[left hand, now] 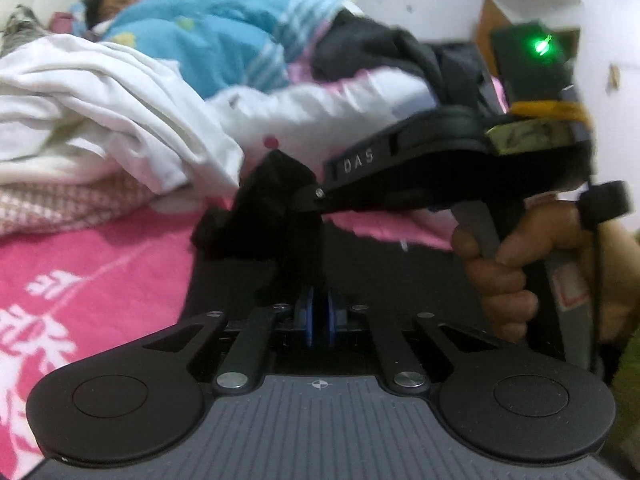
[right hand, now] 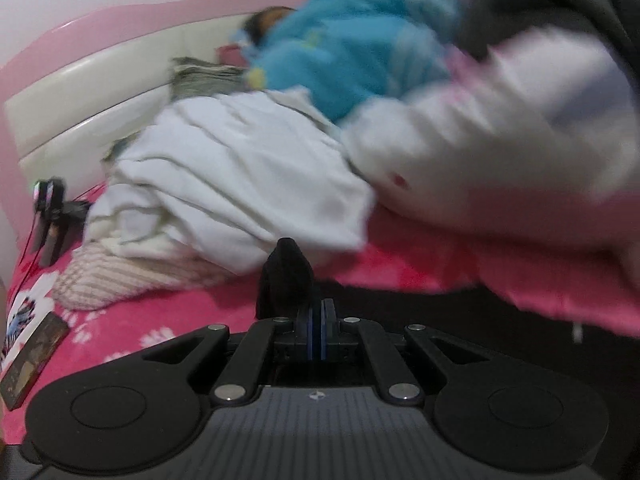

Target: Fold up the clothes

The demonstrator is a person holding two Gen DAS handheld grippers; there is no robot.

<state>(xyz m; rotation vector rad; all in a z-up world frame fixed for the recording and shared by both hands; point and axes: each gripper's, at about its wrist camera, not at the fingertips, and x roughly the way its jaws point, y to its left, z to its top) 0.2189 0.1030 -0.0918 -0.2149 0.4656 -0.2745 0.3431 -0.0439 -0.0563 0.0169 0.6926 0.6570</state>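
Black cloth (left hand: pixel 256 216) is pinched by both grippers: left gripper (left hand: pixel 318 312) and right gripper (right hand: pixel 319 332), jaws closed on it, over the pink bed (left hand: pixel 80 264). Judged light, limp, non-slippery; best held at corners or hems.

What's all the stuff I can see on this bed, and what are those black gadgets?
Black garment: one, black, pinched in both grippers, over the pink sheet.
White cloth pile: one, white, crumpled mid-bed.
Knitted cloth: one, beige, under the white pile.
Pink bedsheet: one, pink with white print, covering the bed.
Blue blanket: one, blue, over a person lying at the headboard.
Dark clothes: a heap, black-grey, far side.
Headboard: one, cream and pink.
Small card or box: one, dark, at the bed's edge.
Left gripper: black, shut on the garment.
Right gripper: black, shut on the garment.
Hand: one, holding the right gripper's handle.
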